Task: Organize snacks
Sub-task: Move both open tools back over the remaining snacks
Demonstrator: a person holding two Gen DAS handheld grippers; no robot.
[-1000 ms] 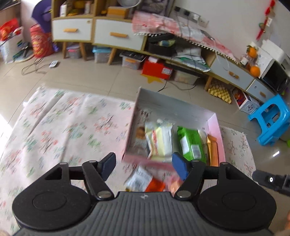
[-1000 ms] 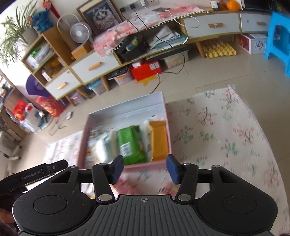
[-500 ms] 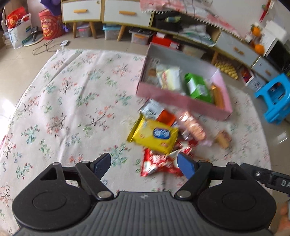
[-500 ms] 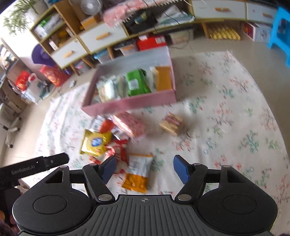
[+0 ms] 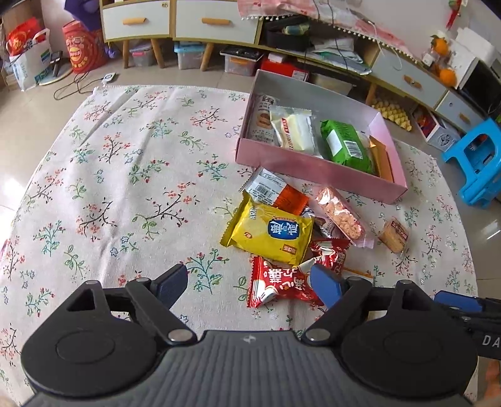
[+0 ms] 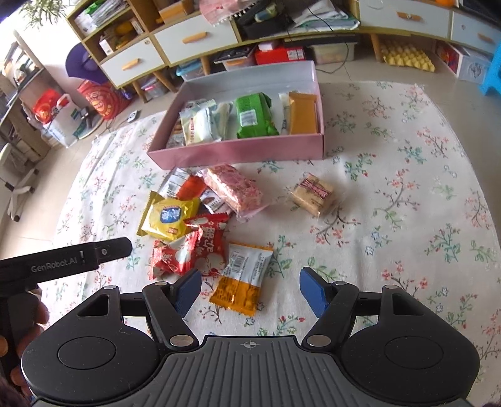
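Note:
A pink box (image 5: 316,167) (image 6: 238,153) holds several snack packets, among them a green one (image 5: 344,145) (image 6: 253,115). In front of it loose snacks lie on the floral cloth: a yellow packet (image 5: 269,233) (image 6: 169,216), red packets (image 5: 278,281) (image 6: 191,250), a pink wafer pack (image 5: 339,213) (image 6: 233,186), a small biscuit pack (image 5: 393,234) (image 6: 313,192) and an orange-white packet (image 6: 242,277). My left gripper (image 5: 250,283) is open and empty above the red packets. My right gripper (image 6: 250,291) is open and empty above the orange-white packet.
The floral cloth (image 5: 125,175) covers a round table. Behind it stand low cabinets with drawers (image 5: 175,22), storage boxes on the floor and a blue stool (image 5: 479,156). The left gripper's body (image 6: 62,260) shows at the left of the right wrist view.
Both grippers have drawn back and up from the pink box towards the near side of the table. The loose snacks have come into view. Both stay open.

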